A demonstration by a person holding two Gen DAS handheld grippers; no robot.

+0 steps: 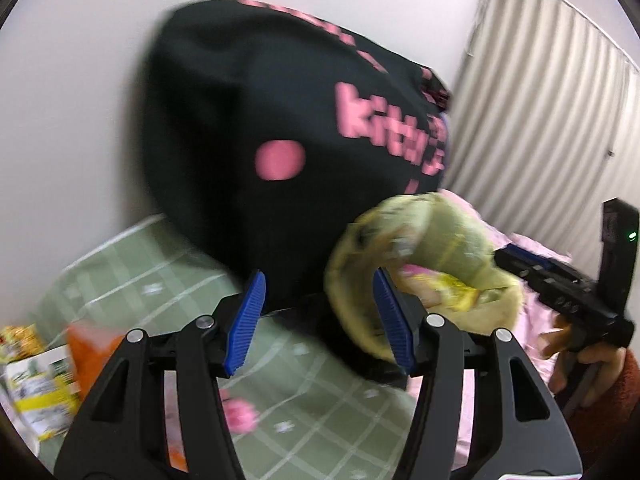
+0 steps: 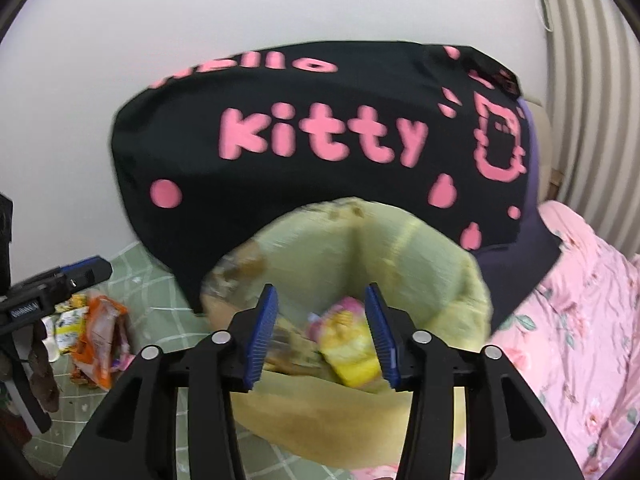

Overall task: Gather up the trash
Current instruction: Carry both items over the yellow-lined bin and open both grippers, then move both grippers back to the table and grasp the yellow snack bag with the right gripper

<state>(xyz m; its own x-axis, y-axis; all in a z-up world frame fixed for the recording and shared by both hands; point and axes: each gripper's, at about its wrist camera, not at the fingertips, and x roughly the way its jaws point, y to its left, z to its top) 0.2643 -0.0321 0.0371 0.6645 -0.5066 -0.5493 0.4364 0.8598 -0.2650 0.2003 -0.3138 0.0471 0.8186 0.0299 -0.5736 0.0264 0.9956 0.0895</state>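
Bag on the bed, wrappers to its left

The open bag [image 2: 360,240] holds a packet [image 2: 352,344]; a cushion [image 2: 320,140] stands behind it, loose wrappers [image 2: 96,336] lie left.

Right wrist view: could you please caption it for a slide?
Open right gripper above yellow-green bag holding a wrapper.

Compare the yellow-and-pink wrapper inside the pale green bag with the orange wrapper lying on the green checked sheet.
The yellow-and-pink snack wrapper already lies inside the open pale green bag; the orange snack wrapper is still out on the green checked sheet. The yellow-and-pink one sits alone in view between the right claw's open blue pads; the orange one lies among other white-and-yellow packets. Both are crumpled snack trash.
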